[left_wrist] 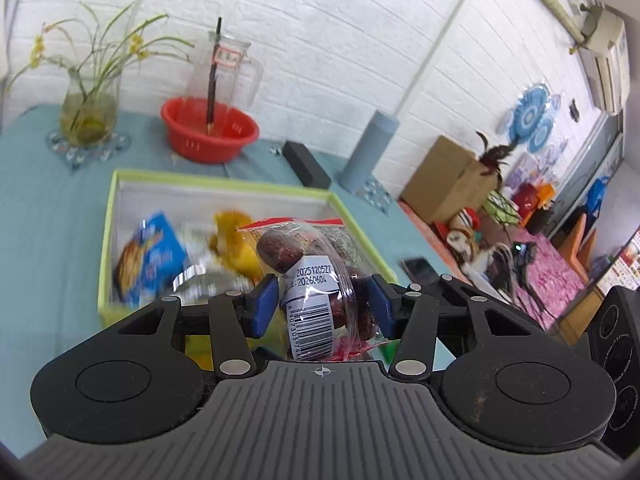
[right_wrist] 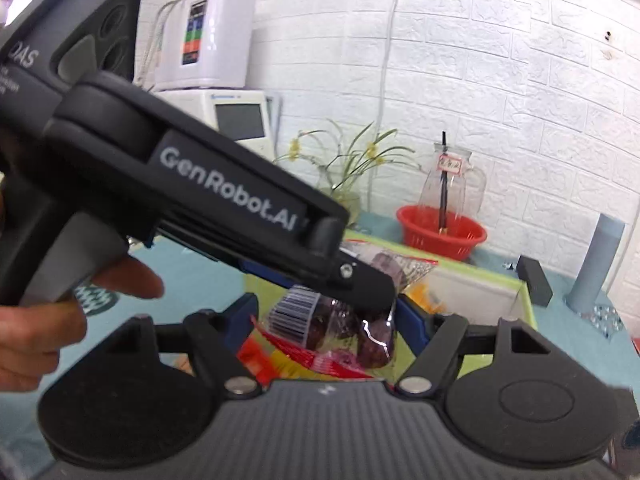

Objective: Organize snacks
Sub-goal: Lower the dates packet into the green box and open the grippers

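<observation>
Here, in the centre of the left wrist view, the green-rimmed box (left_wrist: 105,240) fills mid-frame behind the left gripper (left_wrist: 324,304). Its blue pads clamp a clear bag of dark red fruit (left_wrist: 316,280), raised above the box. In the right wrist view the bag sits between the right gripper (right_wrist: 326,320) fingers; their grip is unclear.

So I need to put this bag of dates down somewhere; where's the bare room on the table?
Bare blue tablecloth lies left of the green box, below the plant vase. A narrower strip runs between the box's right wall and the table edge. Crowded: inside the box, and the back row with red basket, black block and grey tube.
</observation>
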